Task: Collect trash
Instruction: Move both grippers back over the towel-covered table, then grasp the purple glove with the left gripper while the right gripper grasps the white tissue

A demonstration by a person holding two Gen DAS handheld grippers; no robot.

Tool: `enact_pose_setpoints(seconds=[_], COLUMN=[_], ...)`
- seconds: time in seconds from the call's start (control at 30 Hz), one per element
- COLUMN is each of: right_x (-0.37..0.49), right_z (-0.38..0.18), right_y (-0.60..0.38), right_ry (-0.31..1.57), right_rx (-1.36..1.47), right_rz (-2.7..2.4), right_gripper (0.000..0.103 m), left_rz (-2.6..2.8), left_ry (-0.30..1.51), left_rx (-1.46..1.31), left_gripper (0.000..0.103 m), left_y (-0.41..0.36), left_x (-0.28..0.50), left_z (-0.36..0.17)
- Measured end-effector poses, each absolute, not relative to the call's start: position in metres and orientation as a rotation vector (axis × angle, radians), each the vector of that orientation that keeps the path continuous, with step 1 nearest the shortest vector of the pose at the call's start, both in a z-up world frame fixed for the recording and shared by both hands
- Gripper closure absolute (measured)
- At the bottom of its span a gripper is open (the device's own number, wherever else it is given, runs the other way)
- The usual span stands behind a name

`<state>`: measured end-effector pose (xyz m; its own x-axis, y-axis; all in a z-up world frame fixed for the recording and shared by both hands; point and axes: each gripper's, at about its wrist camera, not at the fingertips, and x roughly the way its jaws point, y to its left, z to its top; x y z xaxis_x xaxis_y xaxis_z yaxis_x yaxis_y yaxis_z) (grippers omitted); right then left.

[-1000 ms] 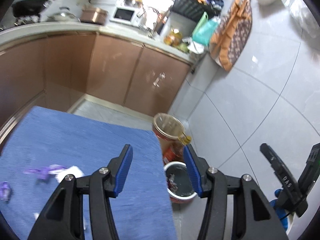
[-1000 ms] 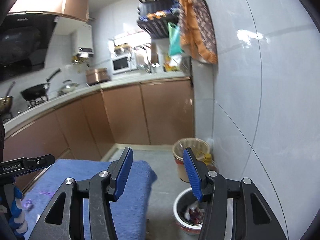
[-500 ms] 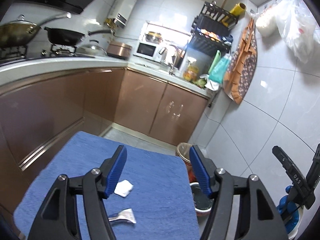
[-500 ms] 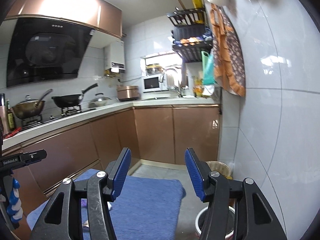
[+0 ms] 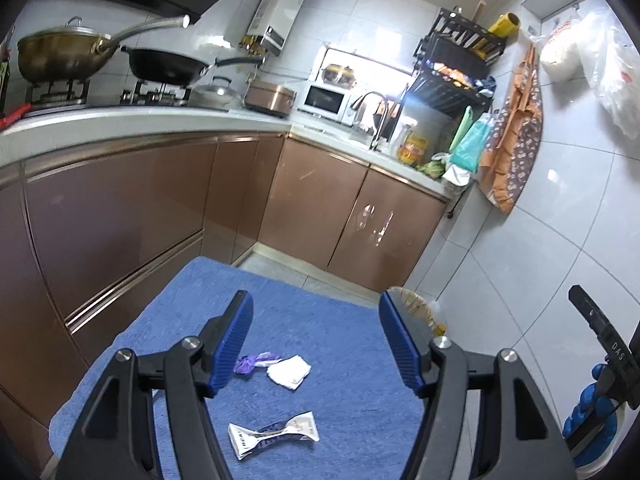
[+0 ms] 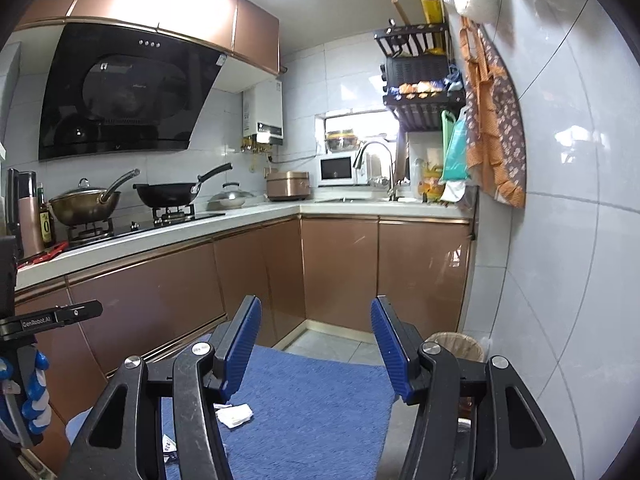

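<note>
Both tongs hover released and empty above a blue-clothed desk (image 5: 340, 320) in a small kitchen: the left tongs (image 5: 316, 340), whose jaws have just been opening, and the right tongs (image 6: 316, 348), whose jaws have widened slightly, each stand apart with nothing between them. On the cloth, seen between the left jaws, lie three pieces of trash: a purple wrapper (image 5: 254, 362) touching a crumpled white tissue (image 5: 290, 372), and nearer the camera a twisted white-and-blue wrapper (image 5: 272, 434). Beyond the desk's far right corner, a lined wastebasket (image 6: 454, 346) stands on the floor by the tiled wall.
</note>
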<state>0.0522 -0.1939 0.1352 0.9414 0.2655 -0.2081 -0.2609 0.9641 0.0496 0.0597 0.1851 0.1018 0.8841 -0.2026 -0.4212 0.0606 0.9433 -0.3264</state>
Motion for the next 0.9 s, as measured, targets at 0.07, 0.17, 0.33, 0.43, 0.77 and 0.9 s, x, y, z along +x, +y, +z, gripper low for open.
enact_pose_setpoints(seconds=[0.07, 0.17, 0.33, 0.43, 0.77, 0.9], right_x=[0.062, 0.078, 0.113, 0.138, 0.205, 0.227], right_z=[0.127, 0.112, 0.082, 0.059, -0.026, -0.059], right_y=[-0.191, -0.183, -0.167, -0.156, -0.106, -0.086], right_ry=[0.238, 0.279, 0.361, 0.429, 0.654, 0.736], right_rx=[0.026, 0.026, 0.031, 0.037, 0.015, 0.013], right_rz=[0.281, 0.299, 0.347, 0.387, 0.487, 0.534], right_gripper=[0.049, 0.049, 0.049, 0.049, 0.049, 0.049], left_rz=[-0.135, -0.131, -0.130, -0.133, -0.203, -0.248], left_ry=[0.492, 0.543, 0.636, 0.704, 0.871, 0.921], left_rx=[-0.311, -0.314, -0.310, -0.304, -0.306, -0.262], left_gripper=[0.039, 0.039, 0.039, 0.039, 0.039, 0.039], left_y=[0.191, 0.197, 0.206, 0.212, 0.228, 0.221], left_x=[0.068, 0.087, 0.119, 0.141, 0.203, 0.222], left_z=[0.089, 0.065, 0.019, -0.015, -0.107, -0.131])
